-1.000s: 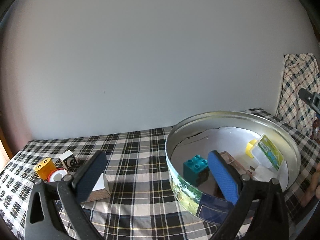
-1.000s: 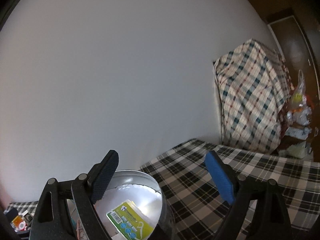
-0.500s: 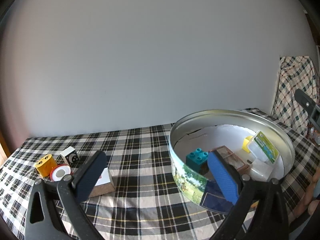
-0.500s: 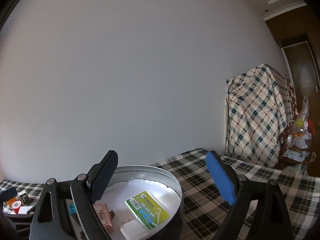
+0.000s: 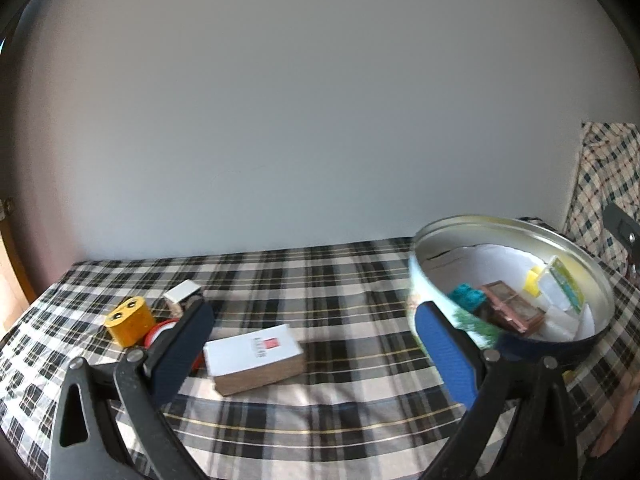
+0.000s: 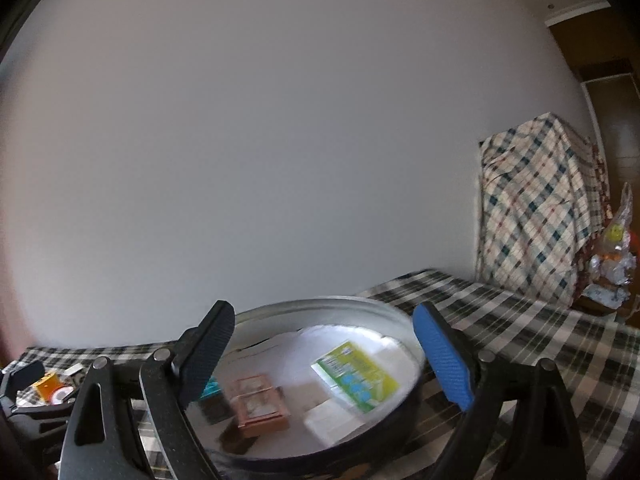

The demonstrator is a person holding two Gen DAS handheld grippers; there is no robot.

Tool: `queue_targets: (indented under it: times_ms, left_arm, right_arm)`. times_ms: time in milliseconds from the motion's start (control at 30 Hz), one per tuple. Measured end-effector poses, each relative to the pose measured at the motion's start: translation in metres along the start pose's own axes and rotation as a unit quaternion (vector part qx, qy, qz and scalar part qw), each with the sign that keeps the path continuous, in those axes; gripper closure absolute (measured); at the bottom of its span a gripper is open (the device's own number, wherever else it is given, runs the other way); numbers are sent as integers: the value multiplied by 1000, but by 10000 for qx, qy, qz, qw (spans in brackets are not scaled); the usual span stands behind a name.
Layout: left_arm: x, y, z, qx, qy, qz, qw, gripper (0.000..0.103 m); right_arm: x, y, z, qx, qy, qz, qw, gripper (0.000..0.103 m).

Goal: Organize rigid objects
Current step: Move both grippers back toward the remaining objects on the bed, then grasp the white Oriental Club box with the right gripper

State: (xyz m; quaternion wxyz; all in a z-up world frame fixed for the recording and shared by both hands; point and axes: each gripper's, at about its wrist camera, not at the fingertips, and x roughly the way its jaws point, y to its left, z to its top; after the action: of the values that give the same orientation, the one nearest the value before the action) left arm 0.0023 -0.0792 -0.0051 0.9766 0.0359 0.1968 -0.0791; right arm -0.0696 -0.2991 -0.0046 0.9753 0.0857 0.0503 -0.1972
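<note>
Left wrist view: my left gripper hangs wide open, empty, with the white-topped box at lower centre, between its fingers. It looks stiff, light and flat-sided, so I'd pinch its long sides. The right gripper also gapes empty over the round tin.

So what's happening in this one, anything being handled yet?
A person is sorting small items into a round metal tin on a checked tablecloth. Both the left gripper and right gripper are open and empty. The tin already holds a teal brick, among others; a white-topped box and yellow block remain outside.
</note>
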Motion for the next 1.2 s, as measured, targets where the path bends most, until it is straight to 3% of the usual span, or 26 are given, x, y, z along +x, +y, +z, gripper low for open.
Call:
queue_targets:
  times_ms: [367, 633, 767, 933, 1100, 1200]
  left_arm:
    - [11, 58, -2, -85, 138, 359, 9992, 1]
    - [21, 111, -4, -333, 353, 744, 9961, 1]
    - [30, 141, -6, -500, 502, 1031, 9921, 0]
    - [41, 180, -8, -869, 803, 1400, 9831, 1]
    - [46, 213, -11, -1290, 1005, 1561, 9741, 1]
    - [49, 224, -11, -1487, 1075, 1577, 9703, 1]
  right_arm:
    - [5, 70, -16, -111, 446, 782, 9959, 10]
    - [15, 128, -29, -344, 893, 1462, 9846, 10]
    - [21, 157, -35, -603, 1183, 1886, 9730, 10]
    - [42, 192, -48, -941, 1916, 2376, 9476, 10]
    - [74, 225, -74, -1130, 3056, 2916, 8993, 10]
    - [87, 239, -89, -1273, 3476, 3094, 8759, 10]
